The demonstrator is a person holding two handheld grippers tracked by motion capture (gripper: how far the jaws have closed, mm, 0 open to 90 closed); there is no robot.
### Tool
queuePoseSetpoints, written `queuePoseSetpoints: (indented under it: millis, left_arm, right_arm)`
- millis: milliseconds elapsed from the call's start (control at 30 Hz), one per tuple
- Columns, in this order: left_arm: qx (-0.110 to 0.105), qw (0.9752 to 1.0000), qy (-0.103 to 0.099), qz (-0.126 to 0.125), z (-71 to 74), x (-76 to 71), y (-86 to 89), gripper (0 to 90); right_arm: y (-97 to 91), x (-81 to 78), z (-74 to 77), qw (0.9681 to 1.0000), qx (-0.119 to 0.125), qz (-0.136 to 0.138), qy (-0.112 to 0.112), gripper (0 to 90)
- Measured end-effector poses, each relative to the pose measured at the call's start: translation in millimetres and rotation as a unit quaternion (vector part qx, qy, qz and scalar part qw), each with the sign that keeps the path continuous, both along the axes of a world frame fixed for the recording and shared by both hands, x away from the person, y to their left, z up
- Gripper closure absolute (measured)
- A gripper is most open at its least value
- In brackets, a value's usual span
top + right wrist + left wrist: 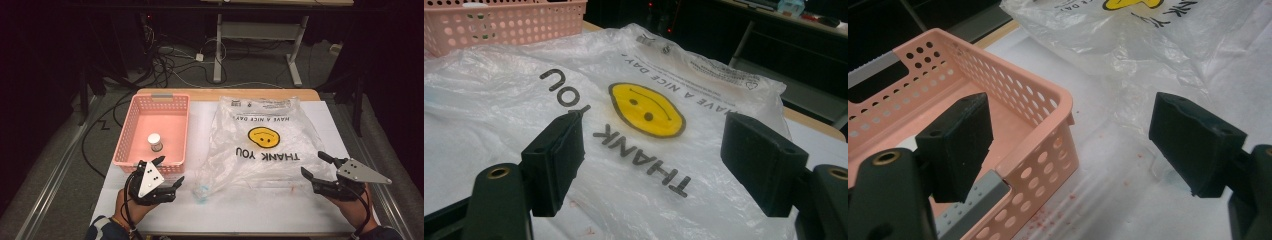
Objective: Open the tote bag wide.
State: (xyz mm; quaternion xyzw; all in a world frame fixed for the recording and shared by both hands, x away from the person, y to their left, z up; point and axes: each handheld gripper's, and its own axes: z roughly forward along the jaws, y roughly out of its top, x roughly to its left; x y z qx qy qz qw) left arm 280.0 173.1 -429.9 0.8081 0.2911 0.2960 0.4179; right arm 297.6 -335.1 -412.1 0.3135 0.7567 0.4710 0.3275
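**Both grippers poised, nothing held**

At the left, the pink basket (pixel 131 131) holds a small jar (pixel 155 142); the left gripper (pixel 167 172) hovers at its near corner, jaws spread and empty. The plastic bag (pixel 260 145) lies flat mid-surface. The right gripper (pixel 316 164) waits at the bag's right edge, jaws released. Thin, slippery film could slide away or bunch if pinched carelessly.
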Motion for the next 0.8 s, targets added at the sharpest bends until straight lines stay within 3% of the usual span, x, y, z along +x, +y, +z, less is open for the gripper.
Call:
queuePoseSetpoints:
  millis: [233, 500, 600, 633, 667, 767, 800]
  left_arm:
    - [0.007, 1.0, 0.002, -0.001, -1.7, -0.4, -2.8, 17.2]
    - [0.016, 0.9998, 0.002, -0.008, -2.7, -1.7, -6.3, 17.4]
    - [0.017, 0.9998, 0.005, -0.01, -3.5, -0.4, -7.7, 17.4]
    - [0.019, 0.9997, 0.006, -0.012, -4.1, 0.3, -8.5, 17.4]
    - [0.023, 0.9996, 0.007, -0.013, -4.8, 1.2, -9.5, 17.4]
    - [0.025, 0.9995, 0.008, -0.017, -6.0, 3.5, -11.7, 17.5]
    - [0.025, 0.9995, 0.01, -0.017, -6.7, 4.5, -12.2, 17.5]
  right_arm:
    - [-2.2, -0.9, 1.1, 1.0, -0.002, 0.001, -0.002, 23.1]
    - [-9.8, 8.4, 4.7, 0.9996, -0.015, -0.023, -0.001, 25.8]
    - [-27.5, 33.5, 9.5, 0.998, -0.021, -0.058, 0.012, 32.9]
    - [-27.5, 33.5, 9.5, 0.998, -0.021, -0.058, 0.012, 32.9]
    - [-38.7, 53.3, 12.0, 0.9958, -0.026, -0.085, 0.02, 35.9]
    - [-51.4, 91.4, 10.4, 0.9911, -0.04, -0.115, 0.053, 36.3]
    - [-51.4, 91.4, 10.4, 0.9911, -0.04, -0.115, 0.053, 36.3]
